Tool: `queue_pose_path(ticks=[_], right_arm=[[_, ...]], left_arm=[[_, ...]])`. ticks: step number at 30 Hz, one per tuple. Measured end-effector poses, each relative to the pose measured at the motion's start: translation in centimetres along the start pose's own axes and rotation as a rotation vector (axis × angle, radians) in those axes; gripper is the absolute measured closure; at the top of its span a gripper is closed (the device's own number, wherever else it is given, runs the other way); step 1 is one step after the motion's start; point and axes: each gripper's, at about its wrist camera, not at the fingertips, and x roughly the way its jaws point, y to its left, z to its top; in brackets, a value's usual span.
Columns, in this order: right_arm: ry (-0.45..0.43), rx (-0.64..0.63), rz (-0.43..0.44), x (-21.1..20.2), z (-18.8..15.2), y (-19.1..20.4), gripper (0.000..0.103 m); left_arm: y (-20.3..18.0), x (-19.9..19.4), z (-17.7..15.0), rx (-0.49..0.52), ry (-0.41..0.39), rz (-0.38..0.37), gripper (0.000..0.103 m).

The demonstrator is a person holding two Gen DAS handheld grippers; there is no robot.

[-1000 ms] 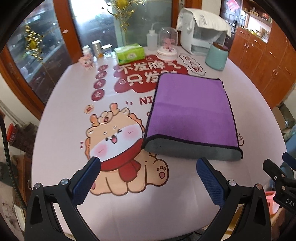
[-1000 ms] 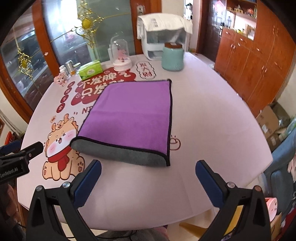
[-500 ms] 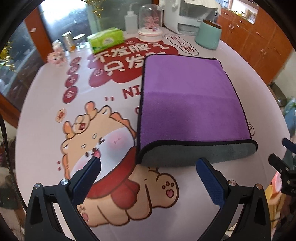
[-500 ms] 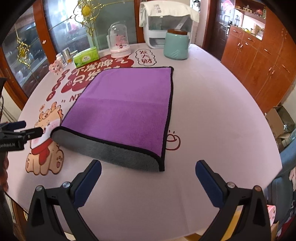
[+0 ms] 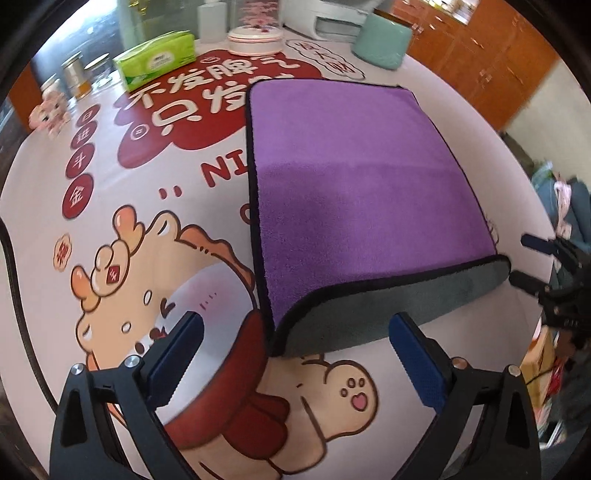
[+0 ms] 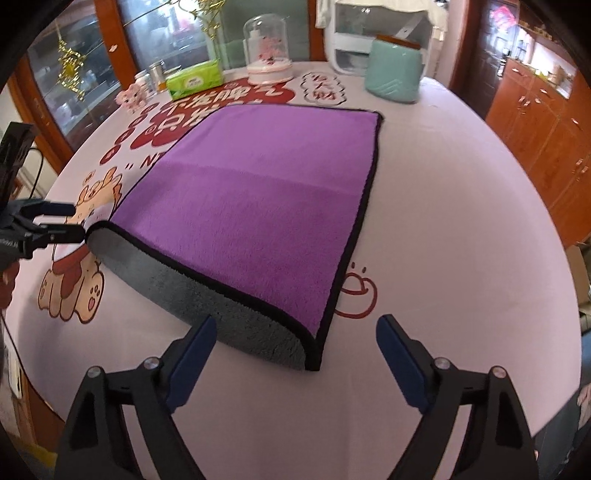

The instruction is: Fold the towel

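Towel lies folded, purple over grey, black-edged; left gripper and right gripper both spread wide

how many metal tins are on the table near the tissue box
2, as far as shows: metal tins side by side at the table's far left edge, left of the green tissue box. More may be hidden.

the glass dome is cut off by the top edge in the left wrist view, and so is the white box behind it. the little jars look blurry. the stuff past the table's right side is too smeared to name.
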Motion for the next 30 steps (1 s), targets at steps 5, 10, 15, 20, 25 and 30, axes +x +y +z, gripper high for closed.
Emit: queue_pose_path(ticks=[5, 10, 15, 20, 25, 30], right_arm=[[0.041, -0.018, 0.048, 1.4, -0.2, -0.8, 0.028], [0.059, -0.042, 0.081, 2.0, -0.1, -1.1, 0.037], [0.072, -0.069, 0.109, 2.2, 0.1, -0.9, 0.049], [0.084, -0.089, 0.130, 2.4, 0.1, -0.7, 0.055], [0.095, -0.097, 0.154, 2.4, 0.1, -0.7, 0.065], [0.104, -0.110, 0.163, 2.3, 0.1, -0.5, 0.071]], left_arm=[[-0.4, 0.6, 0.0, 0.083, 0.010, -0.003, 0.009], [-0.5, 0.7, 0.1, 0.122, 0.011, -0.040, 0.019], [-0.7, 1.1, 0.1, 0.149, 0.037, -0.062, 0.026], [-1.0, 1.1, -0.1, 0.166, 0.038, -0.095, 0.030], [-0.9, 1.4, 0.0, 0.171, 0.058, -0.111, 0.030], [-0.9, 1.4, 0.0, 0.192, 0.066, -0.119, 0.042]])
